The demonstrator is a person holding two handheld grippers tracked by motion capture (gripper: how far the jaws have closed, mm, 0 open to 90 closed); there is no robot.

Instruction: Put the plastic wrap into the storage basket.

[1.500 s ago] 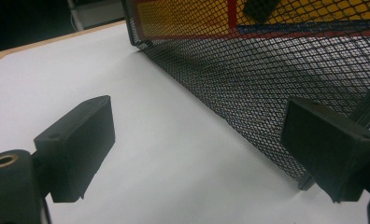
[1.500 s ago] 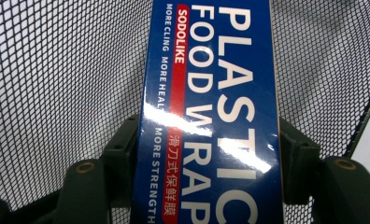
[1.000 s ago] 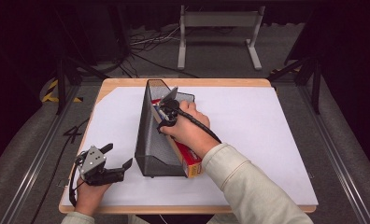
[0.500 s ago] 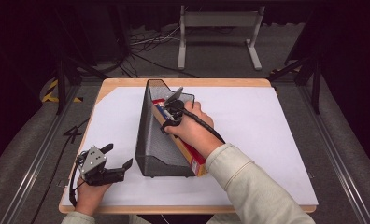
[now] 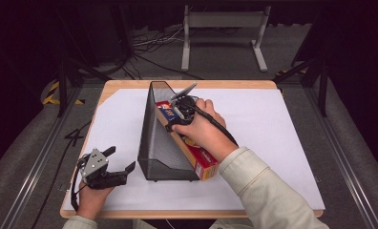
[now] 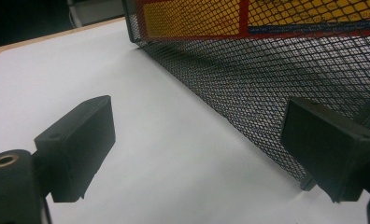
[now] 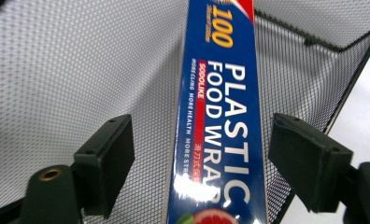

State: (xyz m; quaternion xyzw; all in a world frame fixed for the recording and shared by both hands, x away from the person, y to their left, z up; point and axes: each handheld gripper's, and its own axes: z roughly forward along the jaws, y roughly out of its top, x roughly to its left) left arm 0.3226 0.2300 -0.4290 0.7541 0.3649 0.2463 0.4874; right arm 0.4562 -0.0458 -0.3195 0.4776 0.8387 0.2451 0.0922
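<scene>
A: R jaws are standing apart, straddling the plastic wrap box (image 7: 220,116) w/o gripping it; right gripper (image 5: 180,107) is hovering over the mesh file holder (image 5: 153,143). Likely mid-release or about to grasp, can't tell which.

B: And the left gripper (image 5: 106,169)?

A: Jaws spread, holding nothing, resting near the holder's front corner on the white table (image 5: 282,138).

B: The box?

A: Long, blue-red-yellow, lying slanted in the holder, front end poking out. Next move is prob. calling for a straight pull-back.

**Readable text**

Plastic wrap box (image 7: 220,116) is showing "100", "PLASTIC FOOD WRAP", "MORE CLING MORE HEALTH" and "SODOLIKE" in the right gripper view. A "4" (image 5: 75,137) is showing on the floor left of the table.
</scene>
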